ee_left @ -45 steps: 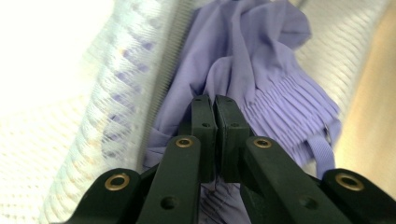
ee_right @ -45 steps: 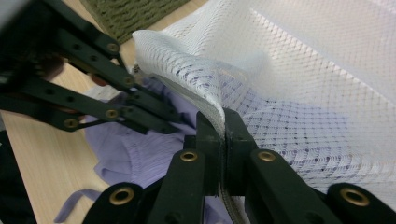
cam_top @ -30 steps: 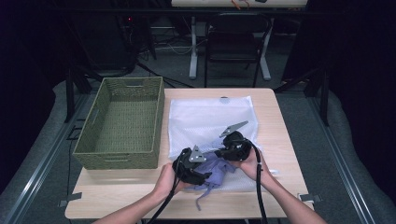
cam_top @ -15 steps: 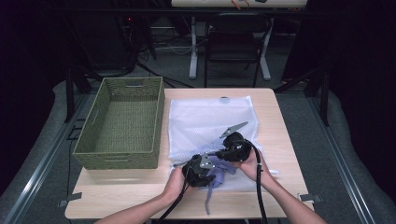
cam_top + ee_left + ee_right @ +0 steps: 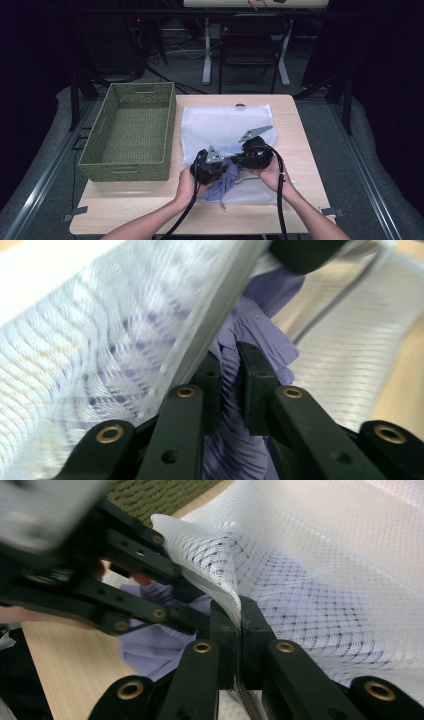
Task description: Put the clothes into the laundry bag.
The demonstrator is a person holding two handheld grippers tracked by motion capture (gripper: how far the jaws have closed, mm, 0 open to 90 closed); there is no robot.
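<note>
Near front edge of the light wooden surface, a white mesh laundry bag lying flat, its near end lifted and worked at by both tongs. Left tongs closed on a pleated lavender garment, jaws pinching a bunched fold of the cloth right at the bag's mouth; in the high view the same left tongs sitting just beside the right ones, the lavender garment spilling out toward the person, part under mesh, part on bare wood. Right tongs shut tight on the hem of the mesh laundry bag, the edge peaked up between the jaws and holding the opening raised; seen from above, right tongs over the bag's near half. Woven green basket standing empty to the left, well apart from the work. Judged from the look of it: garment light, soft, fully limp, likely to sag and trail from whatever point is pinched, so best gripped on a gathered bunch rather than a single layer, and re-gripped farther along as it feeds. Pleats giving some bite against slipping. Mesh equally light and floppy, prone to collapsing shut unless the hem is kept lifted; stitched edge the firmest place to hold. Snagging of cloth on the netting a probable nuisance; nothing fragile here.
</note>
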